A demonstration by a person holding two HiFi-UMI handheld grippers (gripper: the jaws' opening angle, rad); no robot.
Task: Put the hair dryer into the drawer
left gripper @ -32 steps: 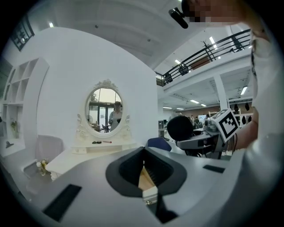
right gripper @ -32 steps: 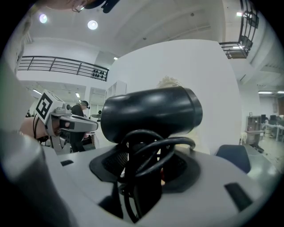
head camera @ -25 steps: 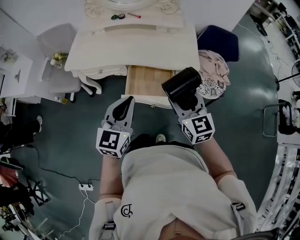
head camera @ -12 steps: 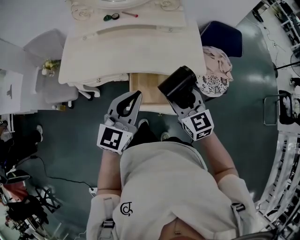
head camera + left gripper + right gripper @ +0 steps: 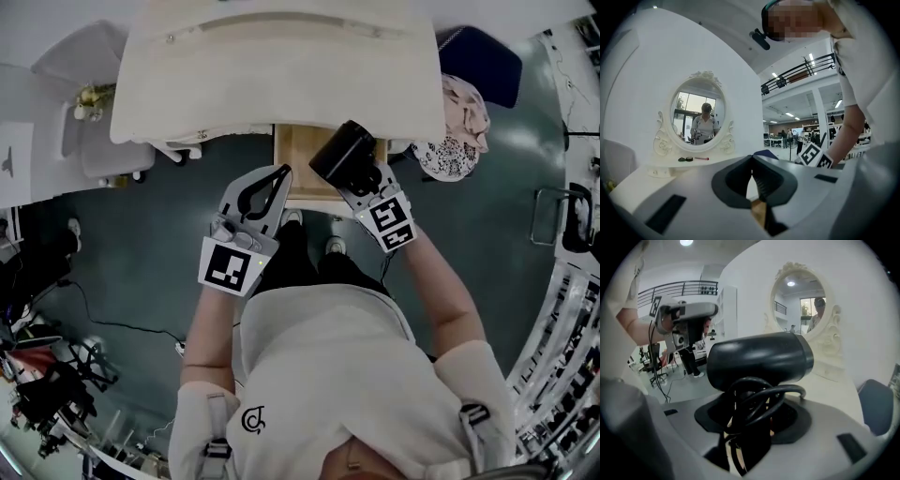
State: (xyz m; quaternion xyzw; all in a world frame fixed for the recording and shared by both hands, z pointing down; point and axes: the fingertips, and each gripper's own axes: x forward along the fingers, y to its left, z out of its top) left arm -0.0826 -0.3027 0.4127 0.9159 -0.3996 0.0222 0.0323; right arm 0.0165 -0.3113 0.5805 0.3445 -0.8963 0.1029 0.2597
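The person wears a pale short-sleeved T-shirt that fills the lower middle of the head view. It has a small dark looped logo at the lower left of its cloth. A light strap with a dark buckle crosses each shoulder near the bottom edge. Above the shirt show dark trousers and light shoes.

The left gripper and right gripper have smooth light-grey shells with tapering fingers. The fingers are lined with ribbed black pads set in a rounded black hollow. Behind each shell sits a white marker cube printed with black squares.
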